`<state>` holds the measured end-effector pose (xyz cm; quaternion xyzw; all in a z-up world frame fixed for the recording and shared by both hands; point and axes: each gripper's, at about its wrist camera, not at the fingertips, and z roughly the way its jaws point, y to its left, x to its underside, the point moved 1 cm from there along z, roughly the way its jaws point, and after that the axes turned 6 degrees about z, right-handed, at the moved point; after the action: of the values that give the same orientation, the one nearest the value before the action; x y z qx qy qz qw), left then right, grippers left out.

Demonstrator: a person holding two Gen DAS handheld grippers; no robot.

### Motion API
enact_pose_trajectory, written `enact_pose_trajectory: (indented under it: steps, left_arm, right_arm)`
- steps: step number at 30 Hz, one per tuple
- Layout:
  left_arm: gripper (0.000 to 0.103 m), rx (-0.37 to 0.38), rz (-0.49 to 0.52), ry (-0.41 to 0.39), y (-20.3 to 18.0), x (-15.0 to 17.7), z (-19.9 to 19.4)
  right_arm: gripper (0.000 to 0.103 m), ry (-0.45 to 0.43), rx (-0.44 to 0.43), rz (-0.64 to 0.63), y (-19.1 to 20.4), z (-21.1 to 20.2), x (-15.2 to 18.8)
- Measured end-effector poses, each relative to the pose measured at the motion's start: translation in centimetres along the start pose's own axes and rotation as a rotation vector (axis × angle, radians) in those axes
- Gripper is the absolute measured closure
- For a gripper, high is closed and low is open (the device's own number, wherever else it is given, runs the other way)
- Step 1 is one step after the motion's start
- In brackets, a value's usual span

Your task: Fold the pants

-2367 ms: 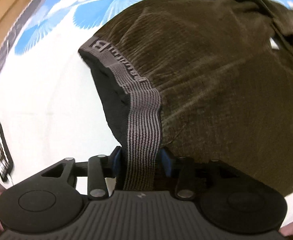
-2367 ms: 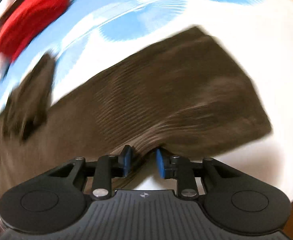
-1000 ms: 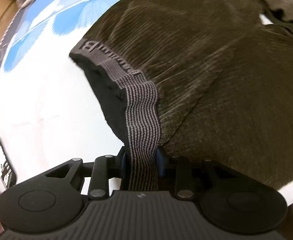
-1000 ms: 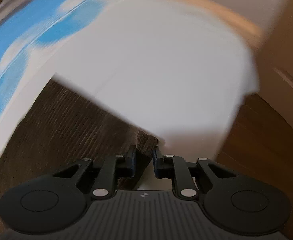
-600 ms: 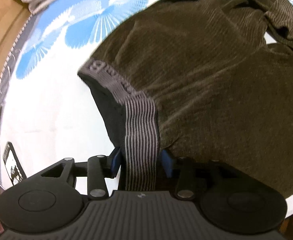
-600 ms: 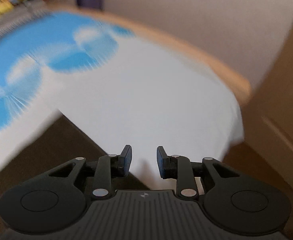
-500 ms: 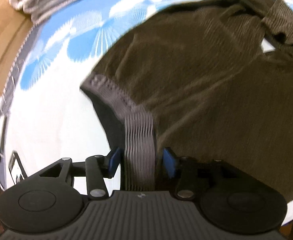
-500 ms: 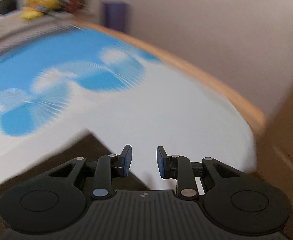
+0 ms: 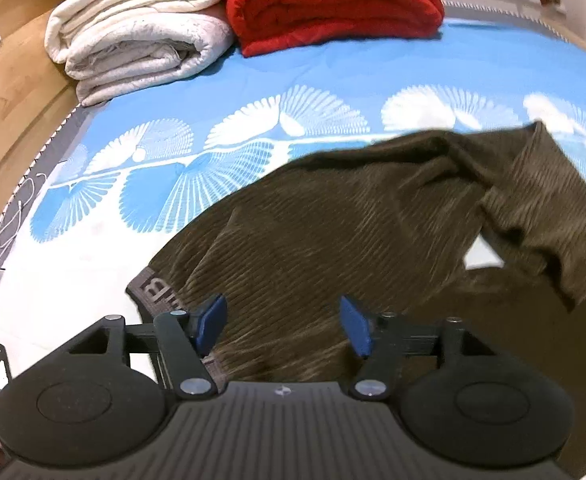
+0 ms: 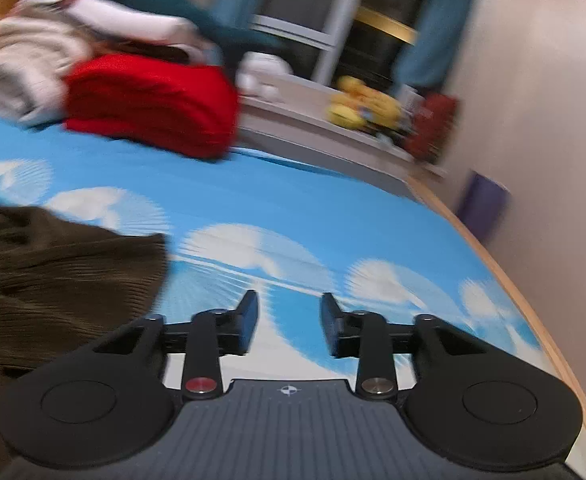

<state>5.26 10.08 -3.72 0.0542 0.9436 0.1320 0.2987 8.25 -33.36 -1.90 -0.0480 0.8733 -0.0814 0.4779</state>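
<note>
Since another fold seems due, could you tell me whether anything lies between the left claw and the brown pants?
Nothing visible does. The left claw hangs right over the brown pants, its jaws opening with only that fabric beneath the gap. The red blanket and cream blanket sit at the bed's far end, well apart.

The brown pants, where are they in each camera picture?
Left wrist view: the brown pants fill the middle and right, spread on the bed beyond the left gripper, whose jaws are opening, empty.
Right wrist view: the pants lie at the left edge.
Shared landmark: the folded red blanket at the far end.
</note>
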Motion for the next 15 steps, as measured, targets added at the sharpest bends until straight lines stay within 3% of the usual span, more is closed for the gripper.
enact_pose_trajectory:
  steps: [4, 8, 13, 15]
  left_arm:
    - [0.03, 0.005, -0.036, 0.0, -0.6, -1.7, 0.0]
    - [0.029, 0.003, -0.064, 0.014, -1.2, -2.7, 0.3]
    - [0.03, 0.041, -0.105, 0.051, -1.1, -3.2, 1.2]
    - [0.039, 0.048, -0.111, 0.067, -0.9, -3.3, 1.6]
  right_arm:
    - [0.05, -0.016, -0.104, -0.13, 6.1, -1.3, -1.0]
    - [0.032, 0.002, -0.188, -0.268, 11.3, -0.1, -1.1]
    - [0.032, 0.051, -0.293, -0.406, 15.8, 1.5, -0.4]
    - [0.032, 0.05, -0.324, -0.462, 17.4, 1.7, 0.1]
